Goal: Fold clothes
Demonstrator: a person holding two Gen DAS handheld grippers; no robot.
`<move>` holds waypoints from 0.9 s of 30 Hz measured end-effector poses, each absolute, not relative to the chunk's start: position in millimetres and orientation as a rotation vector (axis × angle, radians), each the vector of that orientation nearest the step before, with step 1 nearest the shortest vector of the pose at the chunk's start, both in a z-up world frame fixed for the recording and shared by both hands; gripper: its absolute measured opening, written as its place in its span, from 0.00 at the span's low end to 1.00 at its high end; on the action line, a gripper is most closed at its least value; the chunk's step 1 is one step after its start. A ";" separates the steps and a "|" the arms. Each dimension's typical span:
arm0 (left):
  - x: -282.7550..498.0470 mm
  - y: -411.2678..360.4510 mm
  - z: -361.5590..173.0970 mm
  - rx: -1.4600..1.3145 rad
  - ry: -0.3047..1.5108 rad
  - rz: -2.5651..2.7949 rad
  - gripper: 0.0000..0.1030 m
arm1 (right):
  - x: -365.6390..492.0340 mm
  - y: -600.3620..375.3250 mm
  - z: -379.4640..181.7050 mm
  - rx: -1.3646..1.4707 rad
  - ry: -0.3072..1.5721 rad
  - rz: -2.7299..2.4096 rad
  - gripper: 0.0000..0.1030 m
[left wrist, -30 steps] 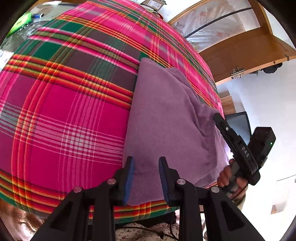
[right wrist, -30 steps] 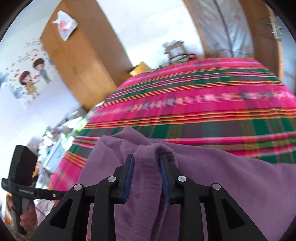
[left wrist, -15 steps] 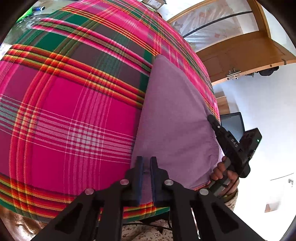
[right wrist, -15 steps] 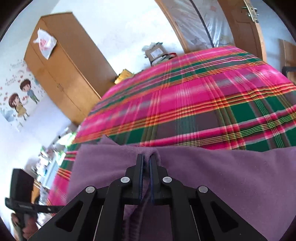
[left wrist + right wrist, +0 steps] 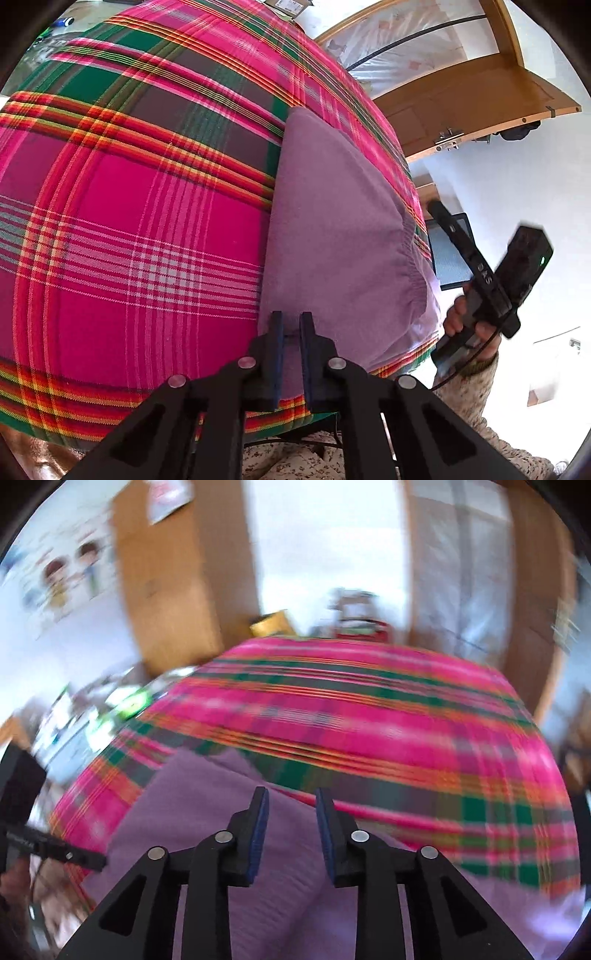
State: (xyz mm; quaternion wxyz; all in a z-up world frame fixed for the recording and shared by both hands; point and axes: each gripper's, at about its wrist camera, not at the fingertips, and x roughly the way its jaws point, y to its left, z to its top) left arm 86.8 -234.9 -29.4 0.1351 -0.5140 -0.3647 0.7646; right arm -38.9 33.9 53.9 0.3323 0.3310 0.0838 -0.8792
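Left gripper (image 5: 291, 325) pinches the near edge of the purple garment (image 5: 332, 229), which lies folded on the plaid bedspread (image 5: 129, 221), toward 3 o'clock in the left wrist view. Right gripper (image 5: 291, 805) hovers over the garment, fingers spread, gripping nothing; view blurred.

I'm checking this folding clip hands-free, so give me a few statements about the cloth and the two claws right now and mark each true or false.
1. The left claw is closed on the near edge of the purple garment. True.
2. The right claw is clamped on the garment. False: its jaws stand apart with nothing between them.
3. The garment lies on a plaid bedspread. True.
4. The garment is spread across the whole bed. False: it covers only a strip near the bed's right side.
5. The right wrist view is sharp. False: it is motion-blurred.
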 end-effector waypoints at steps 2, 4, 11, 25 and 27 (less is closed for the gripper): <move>86.2 -236.0 -30.0 -1.485 -1.052 2.205 0.07 | -44.6 5.7 54.6 0.852 0.308 -2.211 0.27; 85.7 -237.1 -30.6 -1.482 -1.047 2.196 0.07 | -52.8 -20.9 52.4 0.851 0.377 -2.146 0.27; 83.7 -240.9 -32.7 -1.468 -1.031 2.162 0.11 | -73.9 -80.7 34.1 0.902 0.575 -1.916 0.27; 77.6 -246.4 -35.3 -1.449 -0.982 2.095 0.13 | -86.8 -123.5 7.6 0.952 0.699 -1.727 0.28; 77.2 -248.1 -36.5 -1.444 -0.990 2.082 0.13 | -89.0 -127.3 7.6 0.955 0.689 -1.695 0.28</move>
